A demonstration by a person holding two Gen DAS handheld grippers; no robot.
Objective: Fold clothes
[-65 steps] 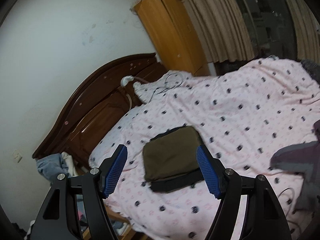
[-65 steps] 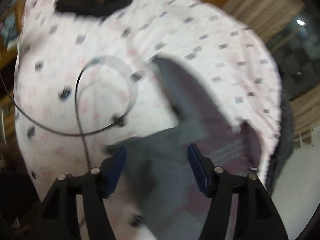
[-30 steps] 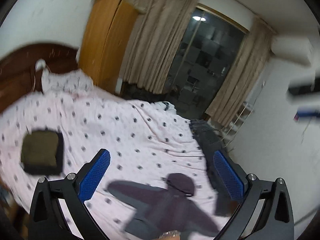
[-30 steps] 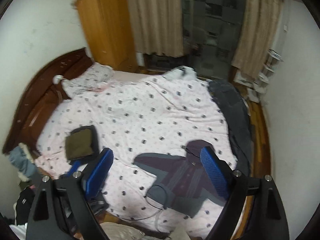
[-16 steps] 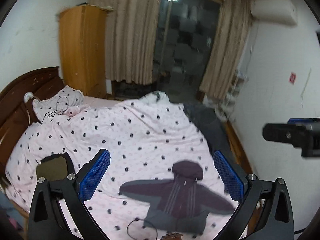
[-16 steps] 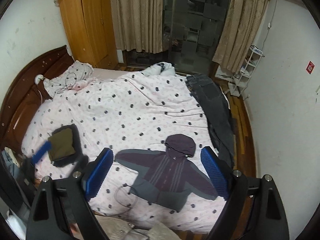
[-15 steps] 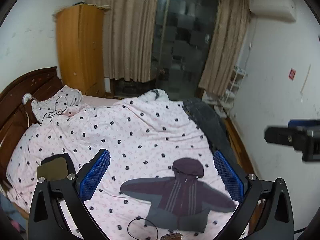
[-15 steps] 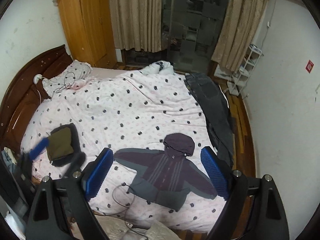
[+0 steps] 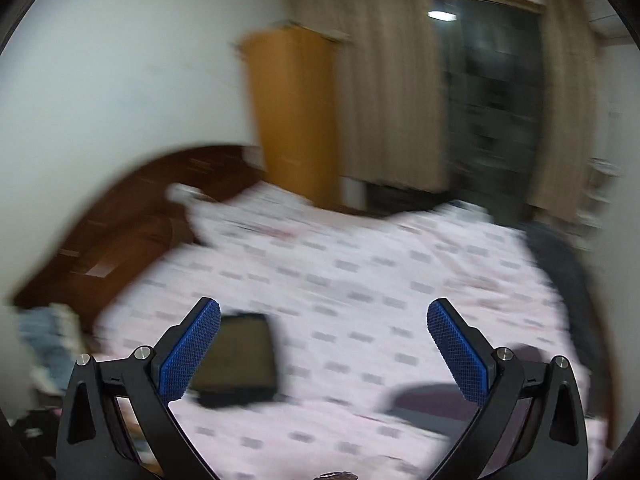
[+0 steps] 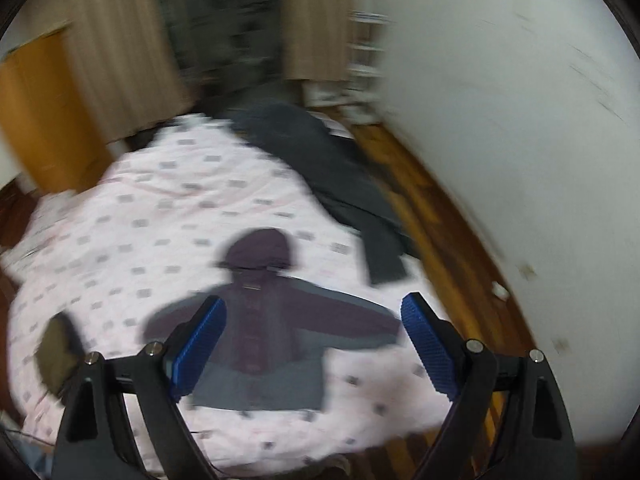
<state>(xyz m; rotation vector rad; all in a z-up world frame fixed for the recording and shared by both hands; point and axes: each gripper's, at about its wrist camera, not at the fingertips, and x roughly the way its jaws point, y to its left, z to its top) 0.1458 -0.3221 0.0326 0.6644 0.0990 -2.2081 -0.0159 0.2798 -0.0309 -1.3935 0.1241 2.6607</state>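
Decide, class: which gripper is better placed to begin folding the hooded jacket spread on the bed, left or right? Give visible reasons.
Probably the right. The right gripper is open with the hooded jacket framed between its fingers. The left gripper faces bare bedspread and the already folded clothes.

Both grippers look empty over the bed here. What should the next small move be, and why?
Probably lower the right gripper onto a sleeve of the hooded jacket. The jacket lies spread flat and unfolded on the bedspread, framed between the open fingers; the olive garment is already folded.
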